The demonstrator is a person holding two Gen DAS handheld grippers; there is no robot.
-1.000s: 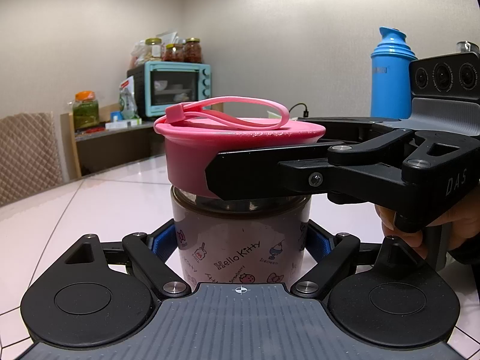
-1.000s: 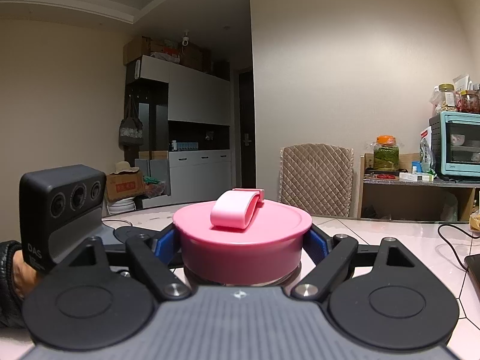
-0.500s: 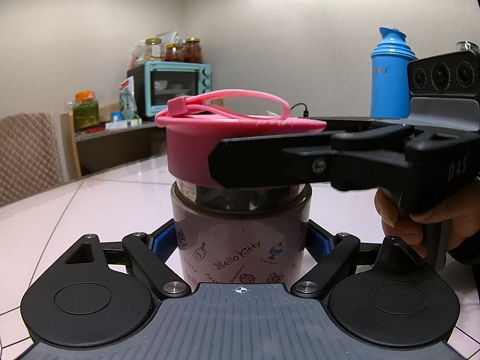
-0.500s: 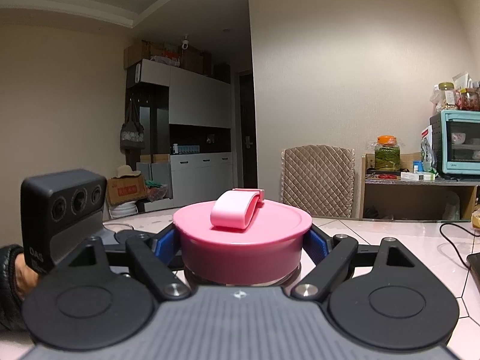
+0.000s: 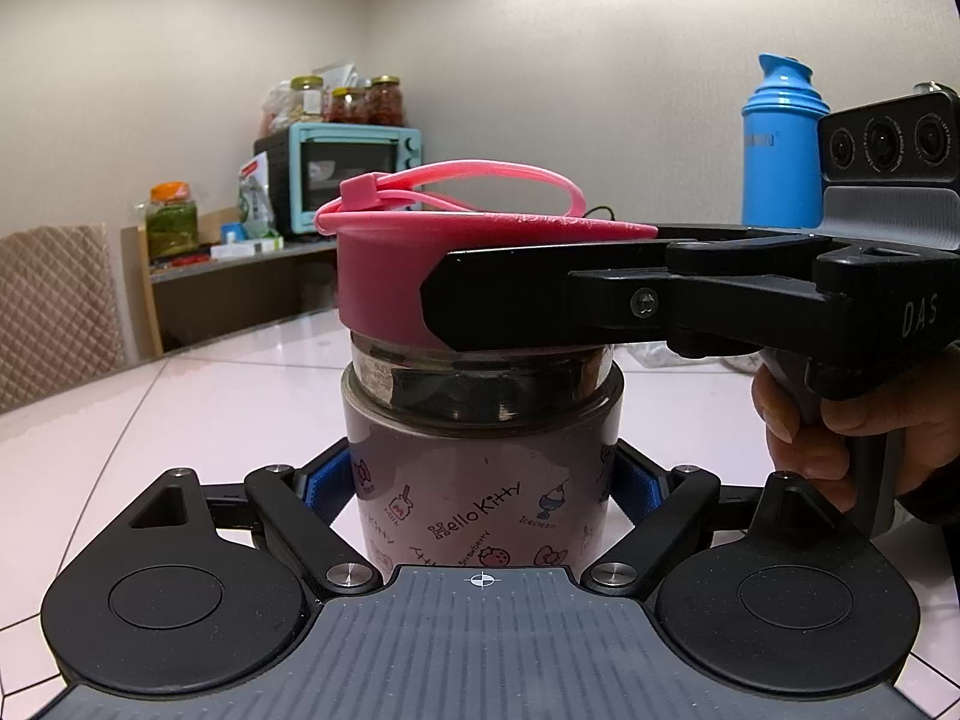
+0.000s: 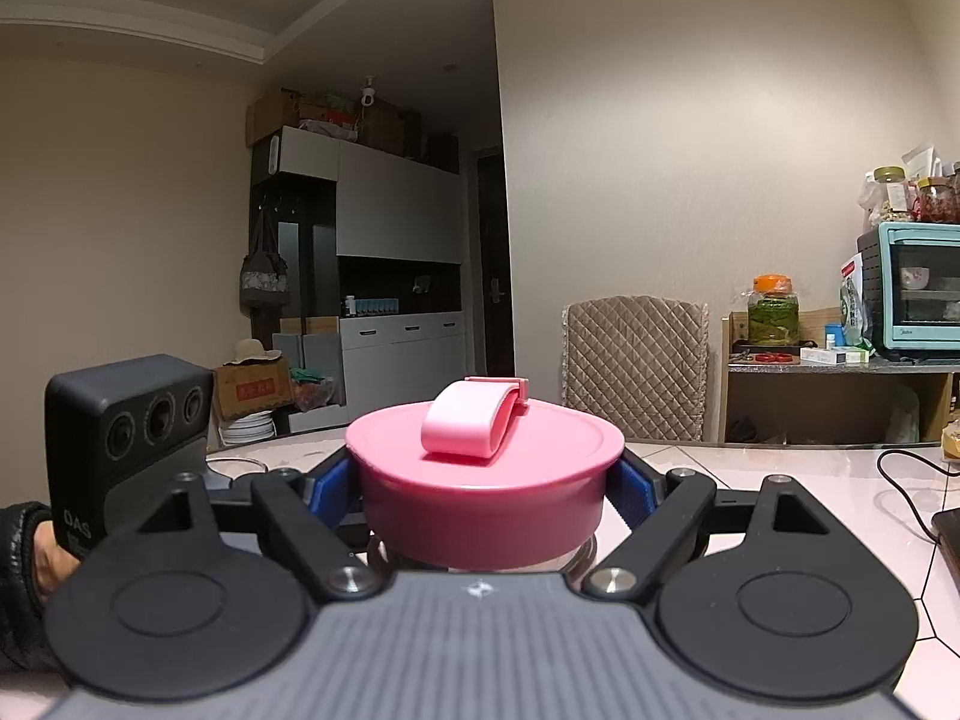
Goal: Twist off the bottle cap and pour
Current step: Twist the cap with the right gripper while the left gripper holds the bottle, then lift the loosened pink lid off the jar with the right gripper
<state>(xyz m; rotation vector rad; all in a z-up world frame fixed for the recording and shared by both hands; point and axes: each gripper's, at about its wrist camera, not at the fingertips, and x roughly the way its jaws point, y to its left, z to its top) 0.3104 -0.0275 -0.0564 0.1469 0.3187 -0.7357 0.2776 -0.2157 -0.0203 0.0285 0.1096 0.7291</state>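
A Hello Kitty bottle [image 5: 480, 480] stands upright on the white table [image 5: 180, 408]. My left gripper [image 5: 483, 483] is shut on its body. The pink cap [image 5: 384, 276] with a loop strap sits raised above the metal threaded neck [image 5: 480, 384]. My right gripper [image 6: 483, 495] is shut on the pink cap [image 6: 480, 480] from the right side; its black finger [image 5: 540, 306] crosses the cap in the left wrist view. The bottle body is hidden under the cap in the right wrist view.
A blue thermos [image 5: 780, 144] stands at the back right. A teal toaster oven [image 5: 354, 174] with jars sits on a side shelf. A quilted chair [image 6: 636, 366] stands behind the table. A black cable [image 6: 906, 480] lies on the table at right.
The pink cap has risen in my right gripper, baring more of the metal neck. The left gripper and the bottle body have not moved.
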